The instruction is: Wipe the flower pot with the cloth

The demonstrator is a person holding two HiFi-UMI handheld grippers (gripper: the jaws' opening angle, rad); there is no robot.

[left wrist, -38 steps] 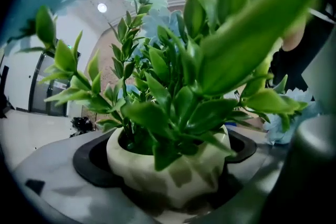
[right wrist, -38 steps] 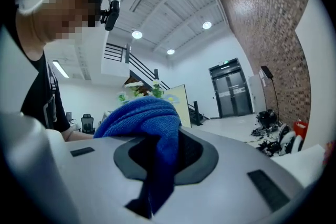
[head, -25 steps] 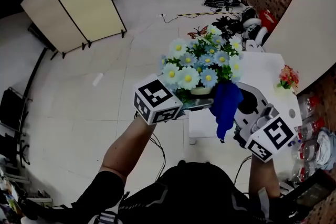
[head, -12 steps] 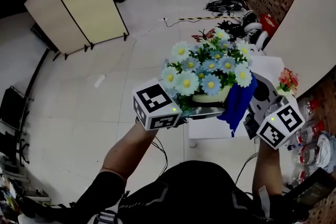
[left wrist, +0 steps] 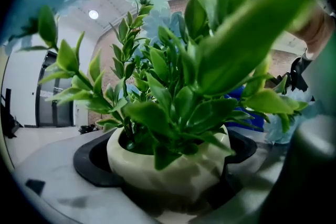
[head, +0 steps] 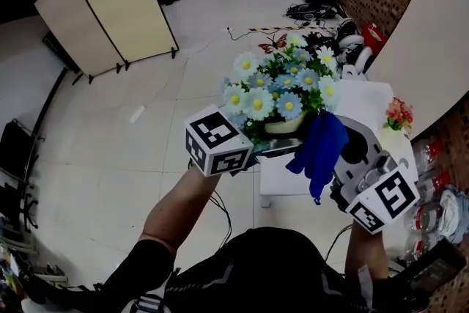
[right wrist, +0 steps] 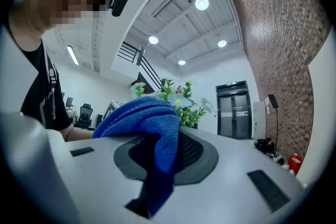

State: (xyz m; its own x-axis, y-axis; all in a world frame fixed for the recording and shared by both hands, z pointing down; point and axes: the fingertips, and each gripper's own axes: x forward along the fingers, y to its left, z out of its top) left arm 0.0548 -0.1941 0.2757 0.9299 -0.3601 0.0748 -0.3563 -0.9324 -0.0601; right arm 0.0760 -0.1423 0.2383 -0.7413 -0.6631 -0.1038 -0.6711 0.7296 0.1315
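In the head view my left gripper (head: 272, 146) is shut on the cream flower pot (head: 282, 127), lifted above the floor, with white and blue daisies (head: 282, 80) rising over it. The left gripper view shows the pot (left wrist: 168, 168) clamped between the black pads (left wrist: 89, 157) under thick green leaves (left wrist: 178, 86). My right gripper (head: 333, 157) is shut on a blue cloth (head: 319, 146), which hangs against the pot's right side. The right gripper view has the cloth (right wrist: 149, 123) draped over that gripper (right wrist: 163, 157), with the flowers (right wrist: 176, 94) just behind.
A white table (head: 374, 102) lies below at the right with a small red-flowered plant (head: 398, 112) on it. Cables and gear (head: 322, 4) litter the floor by the brick wall. A folding screen (head: 110, 4) stands at the far left. Bottles (head: 432, 154) sit at the right edge.
The pot and flowers shifted right and up, then came back left. The cloth swung out to the pot's right and now lies against its right side again, lower.
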